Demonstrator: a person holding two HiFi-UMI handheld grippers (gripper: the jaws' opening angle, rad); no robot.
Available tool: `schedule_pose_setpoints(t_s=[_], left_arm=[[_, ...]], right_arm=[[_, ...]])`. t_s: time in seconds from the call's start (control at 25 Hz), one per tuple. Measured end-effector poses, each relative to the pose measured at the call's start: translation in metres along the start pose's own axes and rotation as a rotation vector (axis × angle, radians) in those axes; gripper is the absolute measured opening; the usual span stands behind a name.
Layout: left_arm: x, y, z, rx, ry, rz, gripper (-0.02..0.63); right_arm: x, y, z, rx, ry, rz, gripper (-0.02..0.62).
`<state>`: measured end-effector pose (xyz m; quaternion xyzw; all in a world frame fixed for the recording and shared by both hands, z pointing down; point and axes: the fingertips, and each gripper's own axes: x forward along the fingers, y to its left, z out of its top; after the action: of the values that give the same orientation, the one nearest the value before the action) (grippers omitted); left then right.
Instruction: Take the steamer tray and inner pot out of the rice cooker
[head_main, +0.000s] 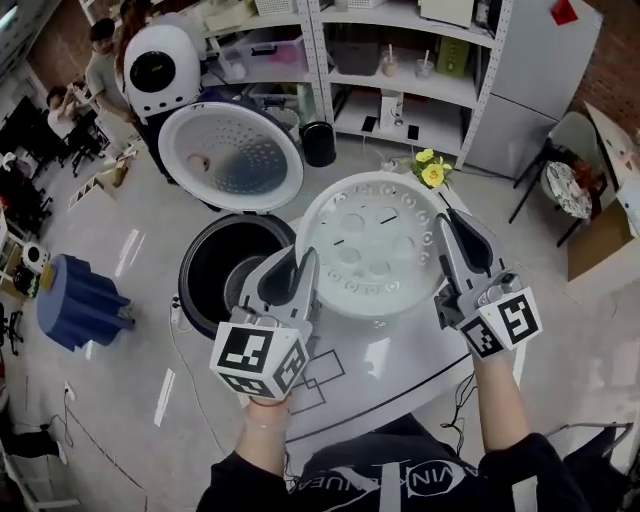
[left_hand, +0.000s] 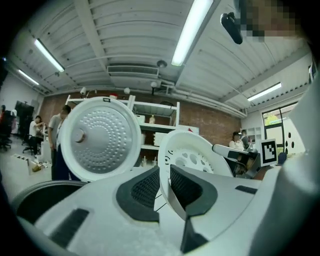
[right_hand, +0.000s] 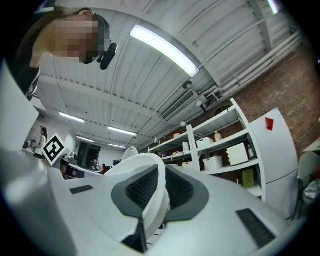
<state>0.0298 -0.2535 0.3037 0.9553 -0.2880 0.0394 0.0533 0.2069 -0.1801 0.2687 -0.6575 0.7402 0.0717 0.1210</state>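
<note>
I read the steamer tray (head_main: 375, 245) as smooth white plastic with a faint sheen. Left of the tray, the rice cooker lid (head_main: 230, 155) shows a dimpled, satin metal liner, and the inner pot (head_main: 215, 262) looks dark and matt inside. Below the tray, the table (head_main: 400, 372) is glossy white.

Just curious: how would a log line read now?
steamer tray: lifted out; left gripper: grips it; right gripper: grips it; inner pot: in cooker

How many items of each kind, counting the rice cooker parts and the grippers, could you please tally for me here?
white perforated plastic steamer tray: 1
black round inner pot: 1
open white rice cooker lid: 1
grippers, left gripper and right gripper, jaws closed on the tray's rim: 2
Total: 5
</note>
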Motion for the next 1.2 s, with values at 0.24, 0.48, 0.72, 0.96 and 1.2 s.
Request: schedule_pose_setpoints(t_s=[0.24, 0.48, 0.72, 0.96, 1.2], left_arm=[[0.052, -0.054, -0.024, -0.016, 0.058, -0.134, 0.066], [0.095, -0.089, -0.068, -0.06, 0.158, -0.208, 0.063], [0.131, -0.111, -0.122, -0.096, 0.282, -0.247, 0.061], [0.161, -0.113, -0.182, -0.116, 0.394, -0.237, 0.061], [0.193, -0.103, -0.235, -0.134, 0.487, -0.218, 0.061]], right_arm=[[-0.055, -0.058, -0.014, 0.001, 0.049, -0.152, 0.04], [-0.096, -0.101, -0.046, 0.034, 0.119, -0.262, 0.04], [-0.128, -0.135, -0.088, 0.092, 0.203, -0.36, 0.04], [-0.141, -0.161, -0.148, 0.153, 0.309, -0.405, 0.04], [-0.138, -0.189, -0.208, 0.212, 0.433, -0.445, 0.041]])
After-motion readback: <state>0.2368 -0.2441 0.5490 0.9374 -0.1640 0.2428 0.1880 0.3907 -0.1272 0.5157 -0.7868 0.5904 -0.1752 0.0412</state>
